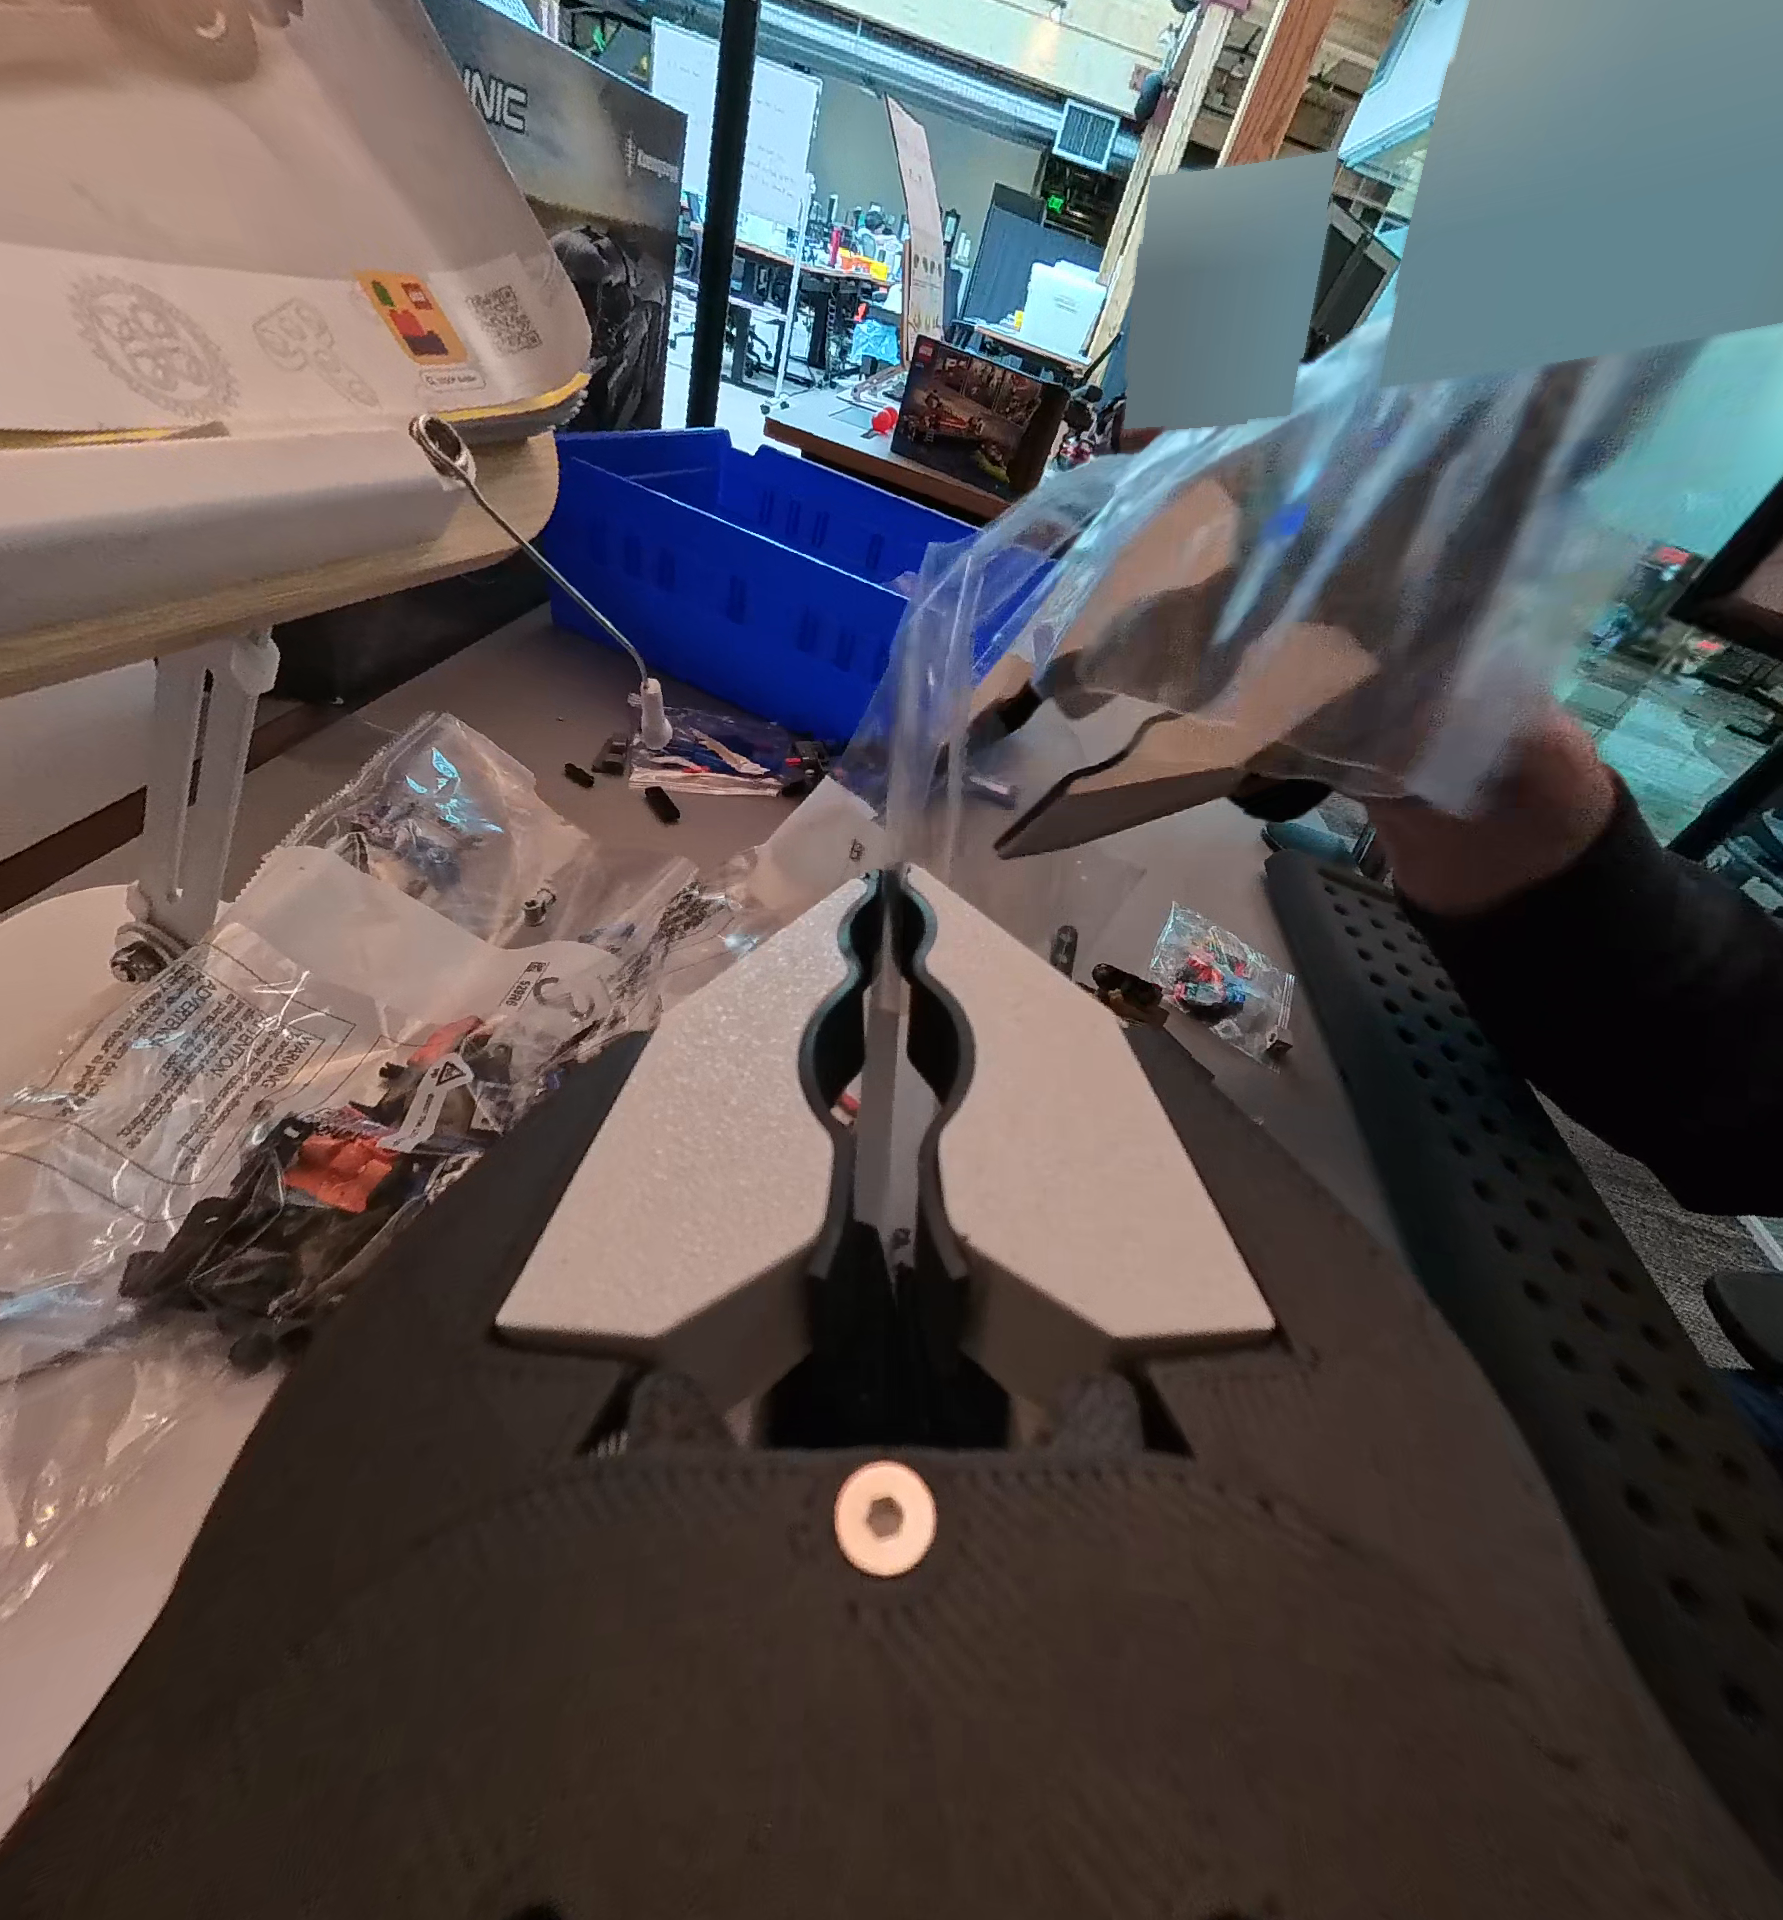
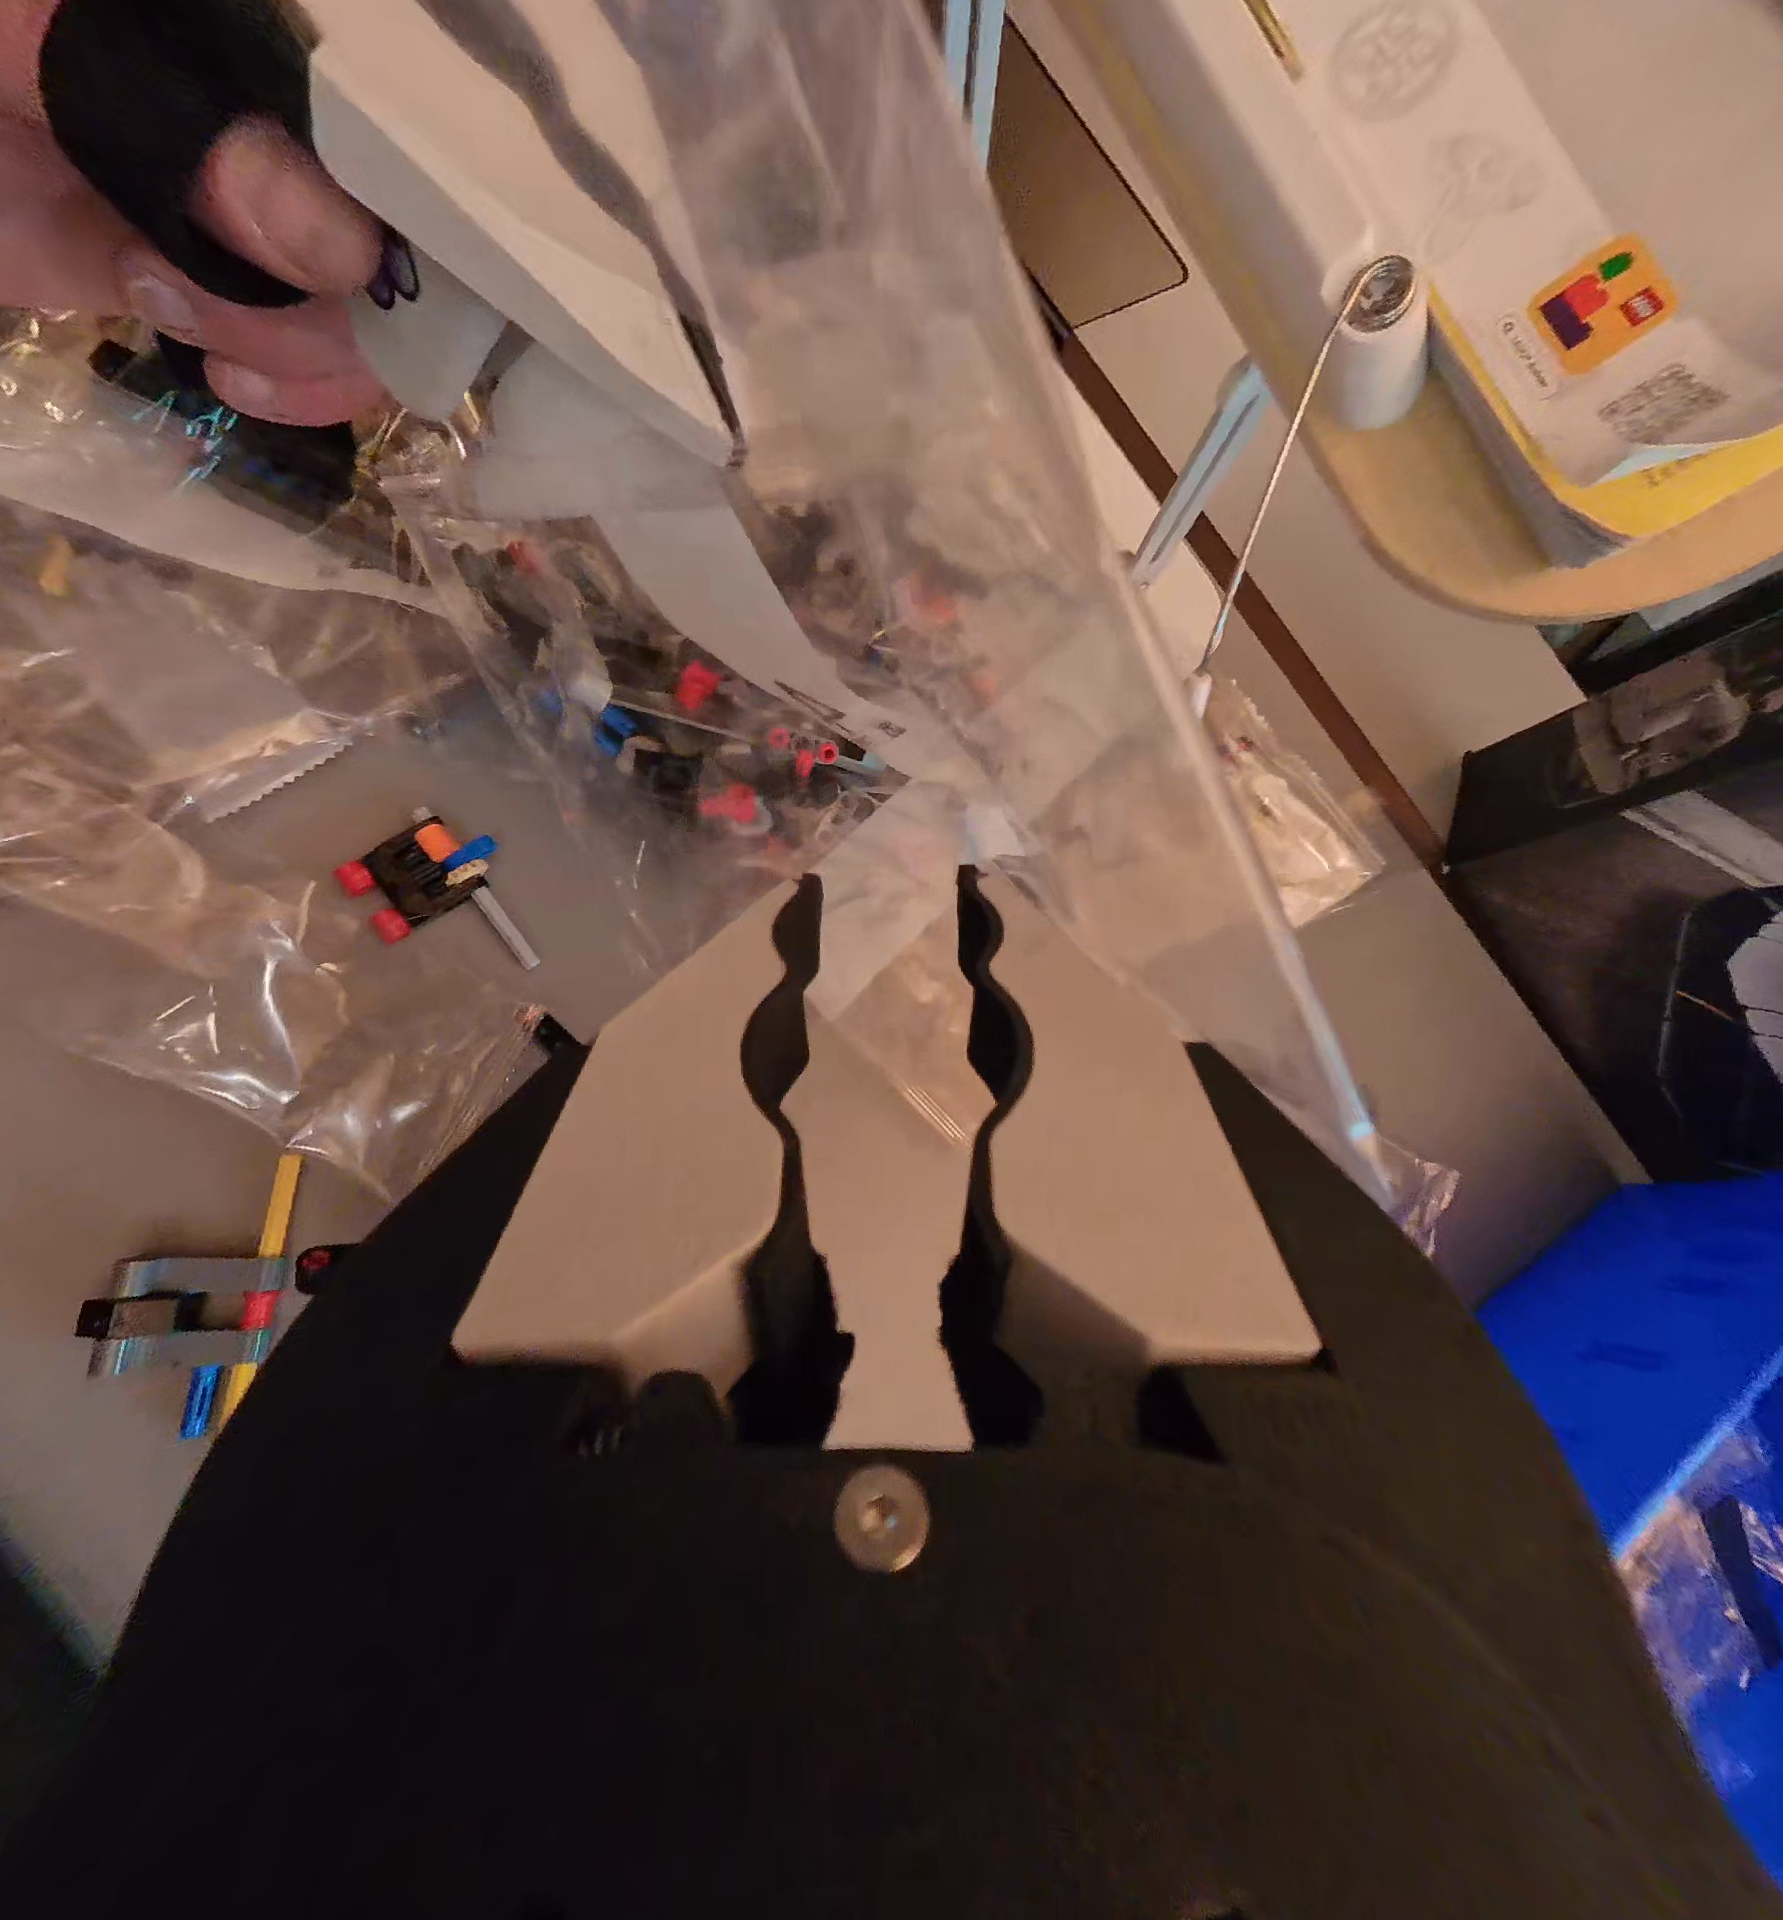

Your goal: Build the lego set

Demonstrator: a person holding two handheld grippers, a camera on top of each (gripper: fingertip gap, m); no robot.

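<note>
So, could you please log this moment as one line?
left gripper: shut on clear plastic bag | right gripper: open, bag between fingers | blue plastic bin: behind

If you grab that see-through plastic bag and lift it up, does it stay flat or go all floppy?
Probably floppy: the clear, crinkled plastic bag sags and folds where the left gripper pinches its edge. It looks light, since a thin pinch holds it up. It may be slippery too, because the film looks glossy.

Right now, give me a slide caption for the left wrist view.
Left hand-held gripper shut on a clear plastic bag, parts bags littering the table.
</note>
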